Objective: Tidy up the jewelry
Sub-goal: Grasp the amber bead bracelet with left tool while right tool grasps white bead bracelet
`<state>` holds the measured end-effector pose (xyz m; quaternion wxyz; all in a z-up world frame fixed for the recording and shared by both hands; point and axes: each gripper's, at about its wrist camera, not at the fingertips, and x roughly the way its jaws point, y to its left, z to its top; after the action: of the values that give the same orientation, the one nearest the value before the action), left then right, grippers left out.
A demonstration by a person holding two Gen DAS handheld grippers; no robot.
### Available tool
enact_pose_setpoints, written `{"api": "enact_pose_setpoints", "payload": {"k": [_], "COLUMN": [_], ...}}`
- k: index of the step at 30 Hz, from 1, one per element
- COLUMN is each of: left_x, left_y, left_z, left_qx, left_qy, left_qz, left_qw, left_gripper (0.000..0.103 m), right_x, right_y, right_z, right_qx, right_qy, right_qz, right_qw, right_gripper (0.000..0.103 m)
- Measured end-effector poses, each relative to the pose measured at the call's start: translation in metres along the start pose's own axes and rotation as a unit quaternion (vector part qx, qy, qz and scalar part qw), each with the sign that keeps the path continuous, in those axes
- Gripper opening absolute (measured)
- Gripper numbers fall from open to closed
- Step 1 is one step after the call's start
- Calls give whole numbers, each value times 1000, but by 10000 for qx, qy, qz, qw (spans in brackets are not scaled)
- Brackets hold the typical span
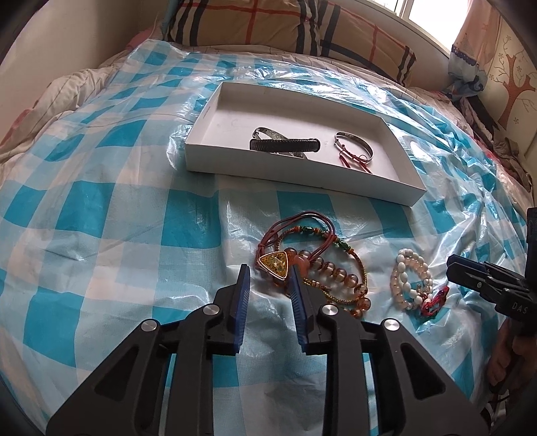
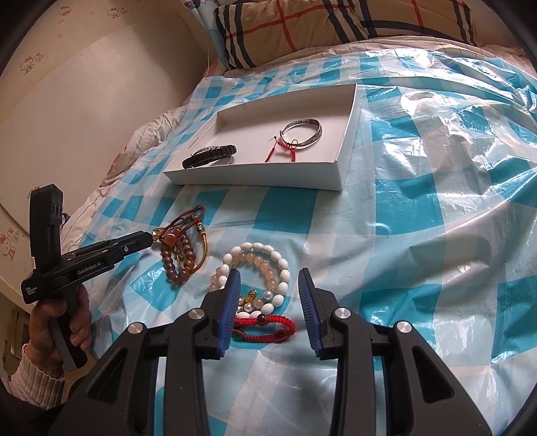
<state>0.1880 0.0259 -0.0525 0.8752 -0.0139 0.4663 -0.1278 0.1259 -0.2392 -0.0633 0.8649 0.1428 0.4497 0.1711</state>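
My grippers [image 1: 268, 278] [image 2: 270, 278] are black with blue finger pads [image 1: 242, 308]. The plastic sheet [image 1: 110, 214] is turquoise-and-white check. The box [image 1: 302, 174] is white, holding a black braided bracelet [image 1: 284, 145] and silver bangle [image 1: 355, 144]. I note amber beads [image 1: 335, 271], a yellow triangular pendant [image 1: 274, 268], white beads [image 2: 268, 255], a red cord bracelet [image 2: 268, 323], a tan plaid pillow [image 2: 302, 30].

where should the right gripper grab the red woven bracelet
Grip the red woven bracelet across its two cord strands, near the middle, coming straight down with the right gripper. It lies flat and stretched sideways between the open jaws, just below the white bead bracelet.
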Motion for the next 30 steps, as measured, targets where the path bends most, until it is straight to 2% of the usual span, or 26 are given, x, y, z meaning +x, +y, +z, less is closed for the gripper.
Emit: {"api": "enact_pose_setpoints", "payload": {"k": [6,12,13,14,15,30], "left_x": [6,22,23,23,22,-21], "left_y": [-3,-1,-1,0,0,11], "left_z": [6,12,12,12,12,4], "left_qx": [42,-107,-122,-144,-156,-224], "left_qy": [-2,127,114,89,85,-401], "left_qz": [72,73,66,44,-4,-122], "left_qw": [10000,9998,9998,9998,9998,9989], "left_gripper": [36,40,40,34,19,18], "right_x": [0,1,1,2,2,12], "right_y": [1,1,1,0,0,0], "right_z": [0,0,0,0,1,3], "right_qx": [-6,-20,-24,-22,-21,-123], "right_qy": [-11,-8,-5,0,4,211], "right_qz": [14,-3,-10,-15,-21,-223], "right_qw": [10000,10000,10000,10000,10000,9995], "right_gripper": [42,42,42,42,42,42]}}
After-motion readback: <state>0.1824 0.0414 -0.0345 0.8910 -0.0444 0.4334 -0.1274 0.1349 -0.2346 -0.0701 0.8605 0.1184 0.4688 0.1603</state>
